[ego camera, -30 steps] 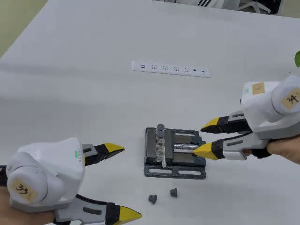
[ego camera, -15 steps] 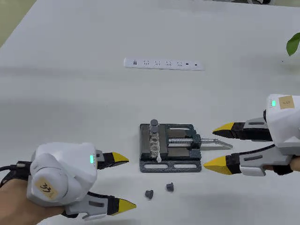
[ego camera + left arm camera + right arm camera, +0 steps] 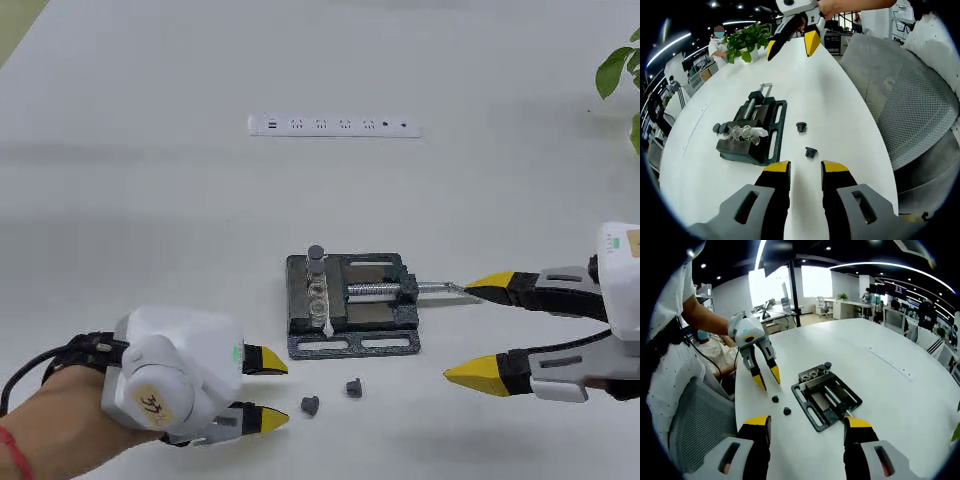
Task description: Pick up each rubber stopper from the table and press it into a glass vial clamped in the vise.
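A white bench [image 3: 150, 230] carries a dark vise [image 3: 385, 320] clamping a row of glass vials [image 3: 318, 298] (the far one already capped). Two loose rubber stoppers [image 3: 310, 405] lie just in front of it. The left gripper [image 3: 286, 393], jaws slightly apart and empty, hovers beside them. The right gripper [image 3: 457, 332] has its jaws wide apart near the vise screw.

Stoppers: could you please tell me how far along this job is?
Done: the far vial in the vise carries a stopper. In hand: nothing; the open left gripper hovers by one loose stopper, and the right gripper is open too. Left: that and a second stopper on the table; the nearer vials look uncapped.
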Available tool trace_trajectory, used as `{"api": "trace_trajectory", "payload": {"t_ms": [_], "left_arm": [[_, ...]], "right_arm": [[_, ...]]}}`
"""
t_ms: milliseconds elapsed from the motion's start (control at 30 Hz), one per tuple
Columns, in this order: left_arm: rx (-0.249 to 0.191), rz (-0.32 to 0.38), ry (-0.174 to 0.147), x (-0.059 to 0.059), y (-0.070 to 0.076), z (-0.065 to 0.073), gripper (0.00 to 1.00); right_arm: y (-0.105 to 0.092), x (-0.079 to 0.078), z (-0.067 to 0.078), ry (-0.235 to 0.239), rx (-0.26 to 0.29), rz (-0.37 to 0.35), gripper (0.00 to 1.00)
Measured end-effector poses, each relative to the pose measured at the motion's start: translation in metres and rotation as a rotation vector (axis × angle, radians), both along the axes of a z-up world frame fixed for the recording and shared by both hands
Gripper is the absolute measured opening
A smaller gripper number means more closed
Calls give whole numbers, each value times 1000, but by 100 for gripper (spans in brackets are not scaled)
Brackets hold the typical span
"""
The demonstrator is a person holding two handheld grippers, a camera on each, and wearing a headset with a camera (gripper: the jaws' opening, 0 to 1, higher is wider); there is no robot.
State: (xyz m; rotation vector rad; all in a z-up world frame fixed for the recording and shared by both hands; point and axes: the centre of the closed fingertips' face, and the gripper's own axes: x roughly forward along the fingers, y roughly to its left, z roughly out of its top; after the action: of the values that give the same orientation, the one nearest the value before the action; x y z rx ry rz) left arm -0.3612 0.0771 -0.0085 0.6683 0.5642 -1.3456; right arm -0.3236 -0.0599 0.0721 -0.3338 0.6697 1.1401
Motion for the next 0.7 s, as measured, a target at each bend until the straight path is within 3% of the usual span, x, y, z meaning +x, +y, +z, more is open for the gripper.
{"api": "trace_trajectory", "payload": {"t_ms": [167,700], "left_arm": [[27,-49,-8,0,-4,-11,16],[54,-100,-4,0,-14,-22,8]], "right_arm": [[-6,1,1,-3,5,-23,55],[-17,5,2,-6,14,-62,54]]}}
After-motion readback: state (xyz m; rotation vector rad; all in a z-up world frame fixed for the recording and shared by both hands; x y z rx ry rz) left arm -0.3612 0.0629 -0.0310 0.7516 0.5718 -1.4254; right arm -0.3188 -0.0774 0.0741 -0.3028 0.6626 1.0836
